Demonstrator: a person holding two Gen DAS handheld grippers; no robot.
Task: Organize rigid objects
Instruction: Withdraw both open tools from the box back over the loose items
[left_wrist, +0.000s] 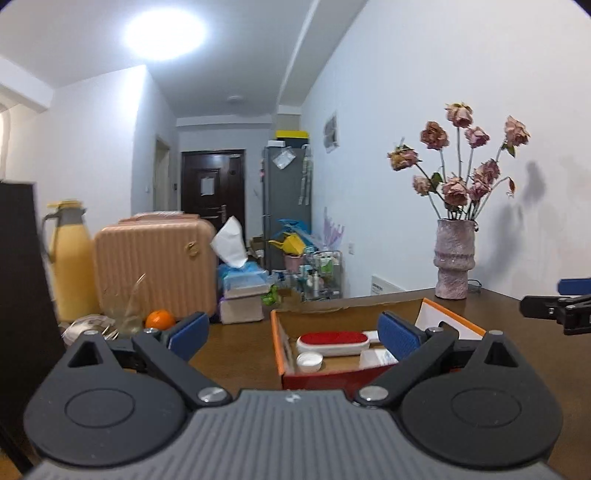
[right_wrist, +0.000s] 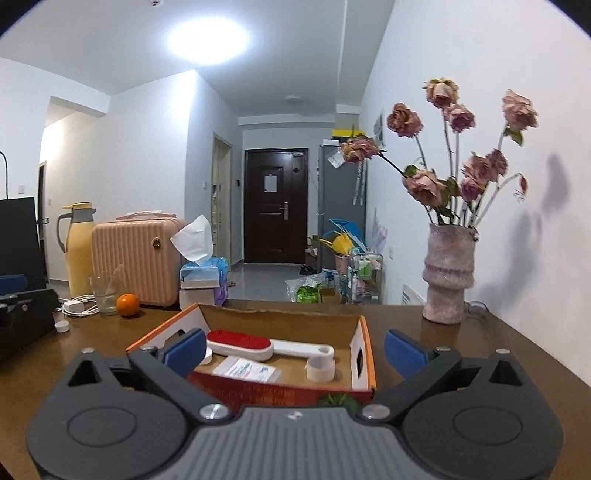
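Brown table, cardboard box holding lint brush | both grippers (left, right) spread, empty | step: between picks | next: fetch loose cap.

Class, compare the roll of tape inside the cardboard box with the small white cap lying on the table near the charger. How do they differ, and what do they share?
The roll of tape sits inside the cardboard box; the white cap lies outside it on the bare table. The tape looks larger and taller, the cap small and squat. The tape is pale beige, the cap bright white. Both are round and rest flat, and neither is held by a gripper.
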